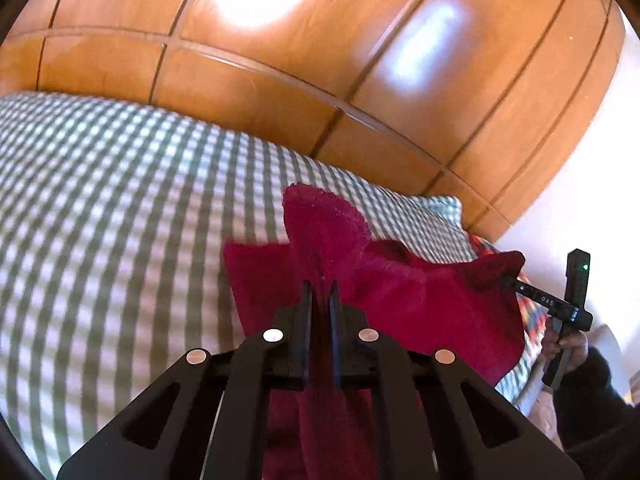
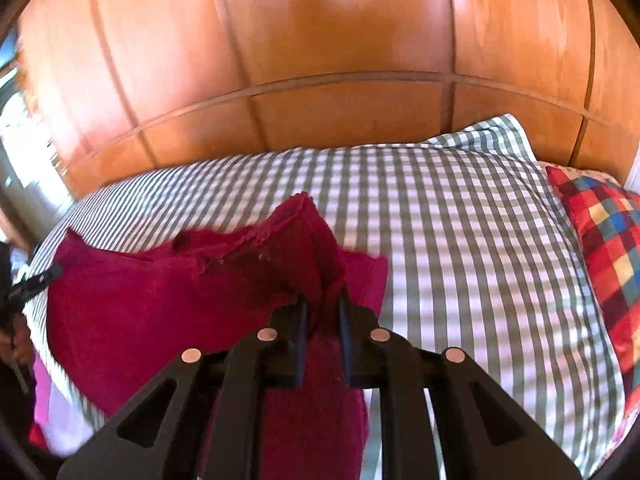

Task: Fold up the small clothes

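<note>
Behind everything stands the wooden panelled wall (image 2: 340, 80), and in front of it the bed under its grey-and-white checked cover (image 2: 460, 240); you work on that broad soft surface because it gives the garment room to lie flat. A multicoloured check cushion (image 2: 600, 232) sits at the right end of the bed, well apart from your work.

The crimson cloth (image 1: 420, 300) is what you are folding. It hangs and drapes between your two grippers, lifted partly off the cover, with a lower part still trailing toward you under the frames. Holding it at two spread points keeps the edge taut, so the fabric should fall in one straight line when you carry it over.

Your left gripper (image 1: 320, 292) has its jaws nearly together, pinching a gathered corner of the cloth that stands up in a peak above the fingers. Your right gripper (image 2: 323, 308) is likewise closed to a narrow gap on a bunched corner at the other end. In the left view you can see that right tool and the hand (image 1: 568, 348) holding it at the far corner.

Judging by this, you are mid-fold: the next move calls for laying both corners down together.
</note>
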The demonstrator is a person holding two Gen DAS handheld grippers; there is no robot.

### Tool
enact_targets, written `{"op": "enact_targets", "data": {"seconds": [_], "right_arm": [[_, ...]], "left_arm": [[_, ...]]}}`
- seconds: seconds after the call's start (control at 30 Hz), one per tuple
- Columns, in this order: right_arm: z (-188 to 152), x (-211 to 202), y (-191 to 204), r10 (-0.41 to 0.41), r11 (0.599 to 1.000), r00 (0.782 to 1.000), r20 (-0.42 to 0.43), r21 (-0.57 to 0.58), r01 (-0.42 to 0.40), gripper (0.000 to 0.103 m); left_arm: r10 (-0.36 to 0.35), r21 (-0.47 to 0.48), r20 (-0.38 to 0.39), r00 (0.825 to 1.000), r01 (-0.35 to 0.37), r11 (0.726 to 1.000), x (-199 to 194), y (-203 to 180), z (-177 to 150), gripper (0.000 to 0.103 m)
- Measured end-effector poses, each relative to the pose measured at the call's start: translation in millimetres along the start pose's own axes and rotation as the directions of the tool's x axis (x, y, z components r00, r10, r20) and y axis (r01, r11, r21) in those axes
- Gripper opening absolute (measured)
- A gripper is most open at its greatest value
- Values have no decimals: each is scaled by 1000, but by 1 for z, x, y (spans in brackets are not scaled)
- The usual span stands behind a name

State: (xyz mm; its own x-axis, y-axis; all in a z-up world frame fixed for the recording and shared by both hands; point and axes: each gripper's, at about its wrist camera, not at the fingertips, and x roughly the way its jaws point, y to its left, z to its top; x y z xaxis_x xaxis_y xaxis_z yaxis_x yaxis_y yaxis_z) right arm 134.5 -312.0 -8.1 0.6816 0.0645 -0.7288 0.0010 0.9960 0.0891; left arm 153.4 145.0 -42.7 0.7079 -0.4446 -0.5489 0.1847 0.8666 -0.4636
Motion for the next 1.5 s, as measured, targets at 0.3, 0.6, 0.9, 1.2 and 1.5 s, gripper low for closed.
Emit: {"op": "enact_targets", "data": {"seconds": [0.3, 0.6, 0.9, 1.2, 1.5], "right_arm": [[15, 98, -26, -45, 991, 984, -171, 119, 65, 27], [-23, 47, -38, 11, 992, 992, -124, 129, 5, 65], [-115, -15, -32, 139, 982, 973, -183, 151, -112, 66], [-127, -8, -15, 61, 994, 978, -201, 100, -41, 16], [-148, -46, -2, 25, 996, 965, -261, -76, -46, 9]], "left_arm": [[147, -35, -145, 978, -154, 987, 91, 27, 37, 7], [92, -127, -129, 987, -109, 986, 46, 48, 2, 28], [-30, -1, -184, 982, 30, 1000, -20, 7, -96, 64], [28, 131, -208, 978, -1, 991, 2, -7, -113, 13], [-47, 201, -254, 966, 100, 975, -58, -14, -129, 6]]}}
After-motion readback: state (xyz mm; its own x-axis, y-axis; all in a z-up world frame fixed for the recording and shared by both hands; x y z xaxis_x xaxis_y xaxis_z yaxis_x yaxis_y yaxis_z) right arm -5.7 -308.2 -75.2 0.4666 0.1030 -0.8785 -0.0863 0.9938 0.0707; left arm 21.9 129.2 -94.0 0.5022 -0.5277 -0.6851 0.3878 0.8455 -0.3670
